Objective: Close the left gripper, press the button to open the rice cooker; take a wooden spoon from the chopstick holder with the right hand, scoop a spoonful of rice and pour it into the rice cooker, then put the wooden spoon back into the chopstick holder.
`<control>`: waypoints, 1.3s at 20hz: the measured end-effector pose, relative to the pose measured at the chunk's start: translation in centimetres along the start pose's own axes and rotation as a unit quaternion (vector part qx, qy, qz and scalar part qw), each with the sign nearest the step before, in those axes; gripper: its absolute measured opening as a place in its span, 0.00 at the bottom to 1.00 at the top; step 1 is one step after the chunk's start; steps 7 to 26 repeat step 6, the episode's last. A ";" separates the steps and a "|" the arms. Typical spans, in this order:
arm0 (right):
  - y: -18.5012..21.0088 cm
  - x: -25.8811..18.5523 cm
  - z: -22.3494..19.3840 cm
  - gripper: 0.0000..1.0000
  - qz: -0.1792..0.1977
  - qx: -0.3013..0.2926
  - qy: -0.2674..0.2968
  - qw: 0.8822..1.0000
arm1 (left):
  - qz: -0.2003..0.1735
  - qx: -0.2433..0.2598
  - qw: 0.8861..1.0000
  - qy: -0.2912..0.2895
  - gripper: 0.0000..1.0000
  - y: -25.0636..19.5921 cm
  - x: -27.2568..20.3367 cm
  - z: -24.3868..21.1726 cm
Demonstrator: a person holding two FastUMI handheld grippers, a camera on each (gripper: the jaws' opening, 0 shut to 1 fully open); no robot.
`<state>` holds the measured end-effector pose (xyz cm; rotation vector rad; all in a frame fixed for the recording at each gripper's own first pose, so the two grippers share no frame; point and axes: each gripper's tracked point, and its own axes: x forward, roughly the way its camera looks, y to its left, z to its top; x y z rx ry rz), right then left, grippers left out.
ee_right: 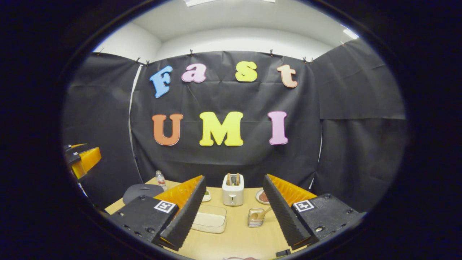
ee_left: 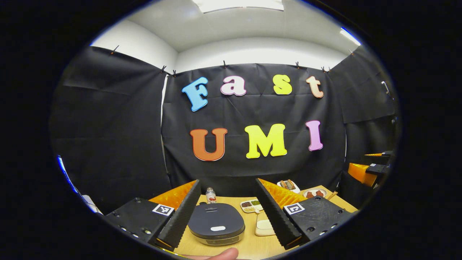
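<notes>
Dark grey rice cooker [ee_left: 216,224], lid shut, sits between my left gripper [ee_left: 226,213] fingers, spread wide. My right gripper [ee_right: 232,211] also gapes; wooden spoon [ee_right: 260,214] rests in chopstick holder [ee_right: 255,218]. Lid lettering unreadable.

One rice cooker [ee_left: 216,224], one toaster [ee_right: 232,189], one bottle [ee_left: 210,195], perhaps two plates [ee_left: 314,193].
</notes>
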<state>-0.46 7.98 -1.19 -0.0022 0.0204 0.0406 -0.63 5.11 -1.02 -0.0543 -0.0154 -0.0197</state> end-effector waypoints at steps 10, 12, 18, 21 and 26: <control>-0.3 -0.2 0.5 1.00 -0.002 -0.002 -0.006 1.000 | 0.001 0.003 1.000 0.010 0.95 0.1 0.1 -0.4; -0.3 -0.2 0.5 1.00 -0.002 -0.002 -0.006 1.000 | 0.001 0.003 1.000 0.010 0.95 0.1 0.1 -0.4; -0.3 -0.2 0.5 1.00 -0.002 -0.002 -0.006 1.000 | 0.001 0.003 1.000 0.010 0.95 0.1 0.1 -0.4; -0.3 -0.2 0.5 1.00 -0.002 -0.002 -0.006 1.000 | 0.001 0.003 1.000 0.010 0.95 0.1 0.1 -0.4; -0.3 -0.2 0.5 1.00 -0.002 -0.002 -0.006 1.000 | 0.001 0.003 1.000 0.010 0.95 0.1 0.1 -0.4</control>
